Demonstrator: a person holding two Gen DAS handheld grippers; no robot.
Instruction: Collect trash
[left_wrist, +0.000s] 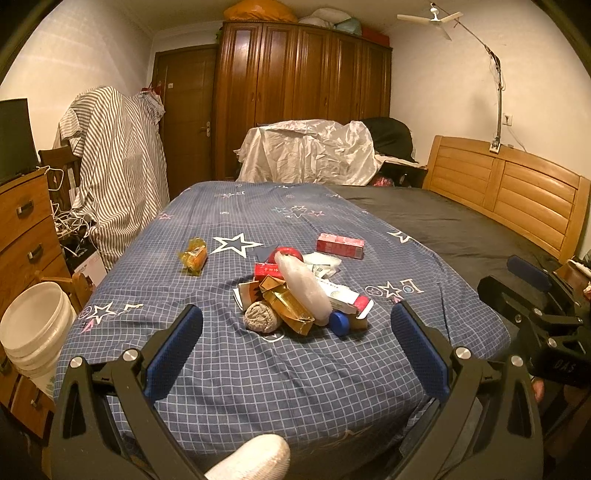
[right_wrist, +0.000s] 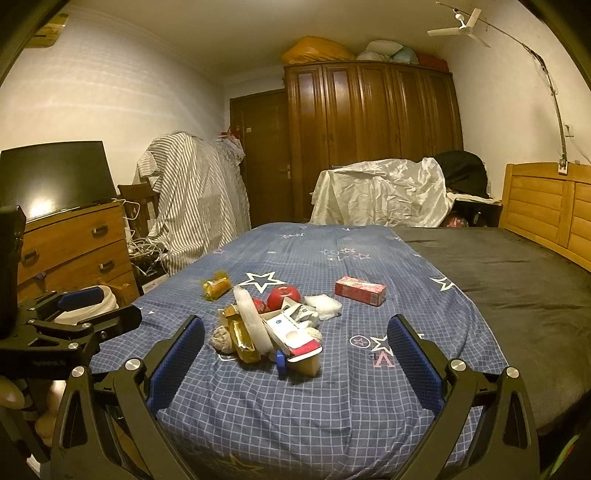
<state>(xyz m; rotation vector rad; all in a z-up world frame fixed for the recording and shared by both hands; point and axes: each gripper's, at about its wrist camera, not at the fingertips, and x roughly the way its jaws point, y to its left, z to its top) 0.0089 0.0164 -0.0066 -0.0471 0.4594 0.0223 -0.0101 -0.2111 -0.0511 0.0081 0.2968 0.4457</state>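
A pile of trash lies on the blue checked bedspread: gold wrappers, a long clear plastic bag, small boxes, a grey crumpled wad, a blue cap. The pile also shows in the right wrist view. A red box and a yellow wrapper lie apart, farther back. A white bucket stands left of the bed. My left gripper is open, empty, just short of the pile. My right gripper is open, empty, near the pile.
A wooden dresser stands left of the bed, with a striped cloth-covered rack behind it. The wooden headboard is at right. A wardrobe stands at the back. A red apple sits in the pile.
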